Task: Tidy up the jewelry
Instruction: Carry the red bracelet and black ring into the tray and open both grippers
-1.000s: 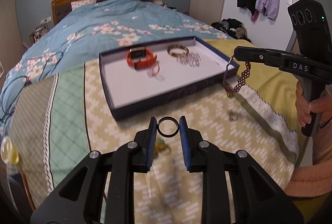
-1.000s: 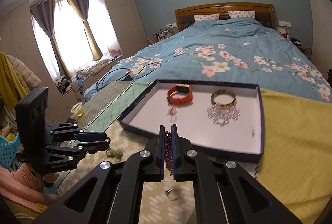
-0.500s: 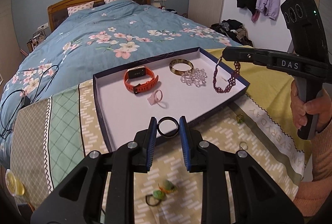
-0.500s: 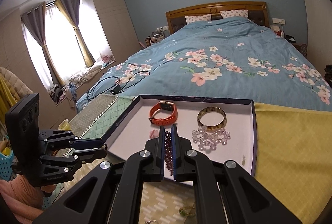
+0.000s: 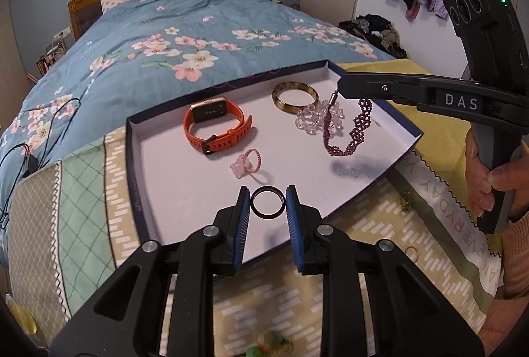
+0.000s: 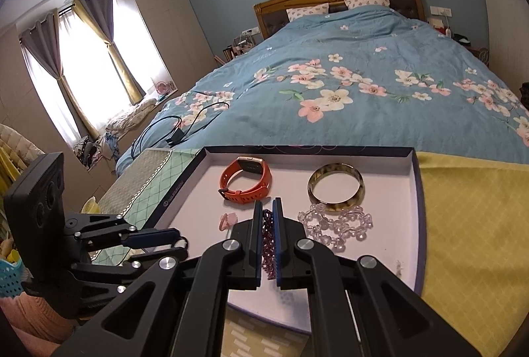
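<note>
Bedside tray (image 5: 139, 158) holds orange watch (image 5: 215, 123), bangle (image 5: 295, 97), pink ring (image 5: 248, 161).

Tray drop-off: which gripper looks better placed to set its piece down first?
Probably the right gripper: its purple beaded necklace already dangles well inside the tray over bare floor. The left gripper holds the black ring only just over the tray's near edge.

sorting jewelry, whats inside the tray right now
Inside the tray: orange watch, tortoiseshell bangle, clear bead bracelet, pink ring. The right claw partly covers its floor in the right wrist view.
</note>
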`<state>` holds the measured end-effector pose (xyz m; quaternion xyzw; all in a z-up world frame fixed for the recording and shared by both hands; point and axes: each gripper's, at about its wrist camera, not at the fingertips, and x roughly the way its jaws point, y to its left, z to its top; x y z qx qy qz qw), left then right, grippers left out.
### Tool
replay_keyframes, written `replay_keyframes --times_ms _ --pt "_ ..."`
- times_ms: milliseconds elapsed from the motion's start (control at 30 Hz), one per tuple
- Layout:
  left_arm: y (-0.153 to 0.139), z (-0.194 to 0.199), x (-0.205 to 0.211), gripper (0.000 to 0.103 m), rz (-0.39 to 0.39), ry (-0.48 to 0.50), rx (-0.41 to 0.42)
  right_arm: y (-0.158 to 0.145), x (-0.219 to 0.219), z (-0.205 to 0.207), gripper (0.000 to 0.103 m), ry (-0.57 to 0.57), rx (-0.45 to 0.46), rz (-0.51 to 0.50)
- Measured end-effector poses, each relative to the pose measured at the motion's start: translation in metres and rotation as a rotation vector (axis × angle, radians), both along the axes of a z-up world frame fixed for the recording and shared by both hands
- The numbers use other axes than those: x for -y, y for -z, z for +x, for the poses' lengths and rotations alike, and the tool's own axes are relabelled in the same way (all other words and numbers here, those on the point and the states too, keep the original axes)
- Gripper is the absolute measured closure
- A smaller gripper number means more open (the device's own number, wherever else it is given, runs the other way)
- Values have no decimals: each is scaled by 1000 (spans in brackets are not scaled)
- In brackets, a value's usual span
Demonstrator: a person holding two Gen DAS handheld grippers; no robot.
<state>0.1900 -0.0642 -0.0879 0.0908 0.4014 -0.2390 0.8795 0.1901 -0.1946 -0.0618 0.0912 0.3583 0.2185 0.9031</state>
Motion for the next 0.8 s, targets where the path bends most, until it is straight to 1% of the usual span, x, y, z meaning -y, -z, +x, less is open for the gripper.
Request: replay_keyframes --times_ms 200,367,567,800 --pt "14 25 9 81 -1 -4 -64 9 2 11 99 6 -33 8" --pt "25 44 13 81 6 -23 -104 17 9 19 99 36 -61 17" --pt "31 61 9 81 2 -65 -126 29 21 29 98 87 -103 37" --pt "33 69 7 80 2 -103 -123 35 28 32 92 127 -119 38"
